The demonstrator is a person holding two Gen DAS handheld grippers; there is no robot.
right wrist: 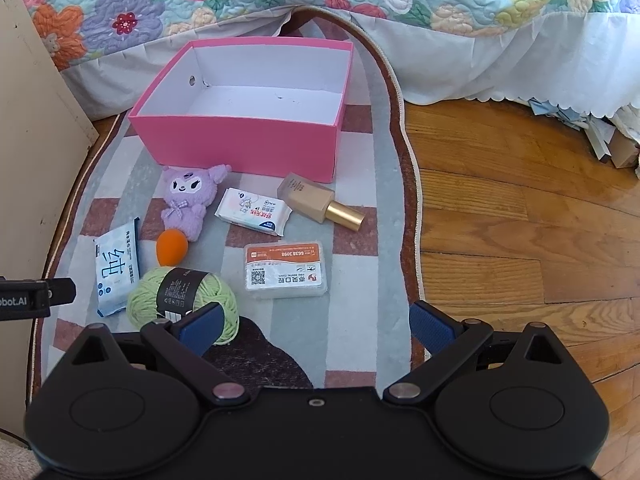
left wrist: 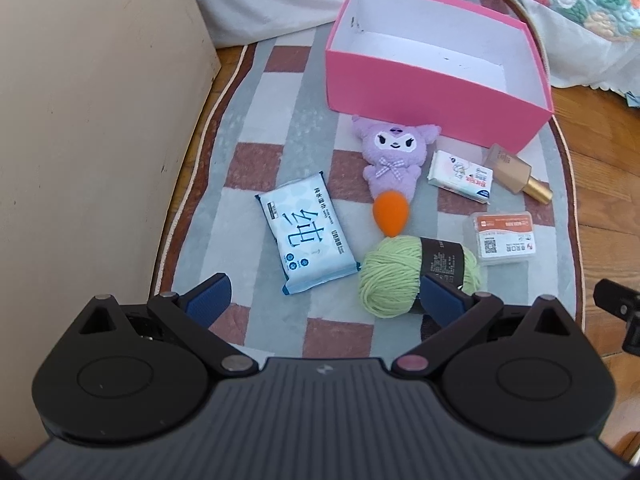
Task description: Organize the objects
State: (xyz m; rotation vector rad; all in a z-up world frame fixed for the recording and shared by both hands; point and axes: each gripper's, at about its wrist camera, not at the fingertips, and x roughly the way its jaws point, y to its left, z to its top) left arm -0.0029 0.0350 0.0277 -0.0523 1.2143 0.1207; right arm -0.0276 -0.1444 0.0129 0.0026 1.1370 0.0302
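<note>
An empty pink box (left wrist: 432, 98) (right wrist: 240, 148) stands open at the far end of a checked rug (left wrist: 260, 128) (right wrist: 360, 264). In front of it lie a purple plush toy (left wrist: 394, 156) (right wrist: 186, 200), an orange sponge (left wrist: 390, 213) (right wrist: 171, 246), a blue wipes pack (left wrist: 306, 238) (right wrist: 116, 272), a green yarn ball (left wrist: 400, 274) (right wrist: 180, 300), a small tissue pack (left wrist: 460, 176) (right wrist: 254, 210), a clear plastic case (left wrist: 502, 238) (right wrist: 285, 274) and a foundation bottle (left wrist: 518, 174) (right wrist: 320, 202). My left gripper (left wrist: 324, 296) is open, nothing between its fingers. My right gripper (right wrist: 316, 324) is open too, near the yarn.
A beige cabinet side (left wrist: 92, 120) (right wrist: 32, 152) stands along the rug's left edge. A floral quilt with a white skirt (right wrist: 440, 40) (left wrist: 280, 4) hangs behind the box. Wooden floor (right wrist: 520, 220) lies right of the rug.
</note>
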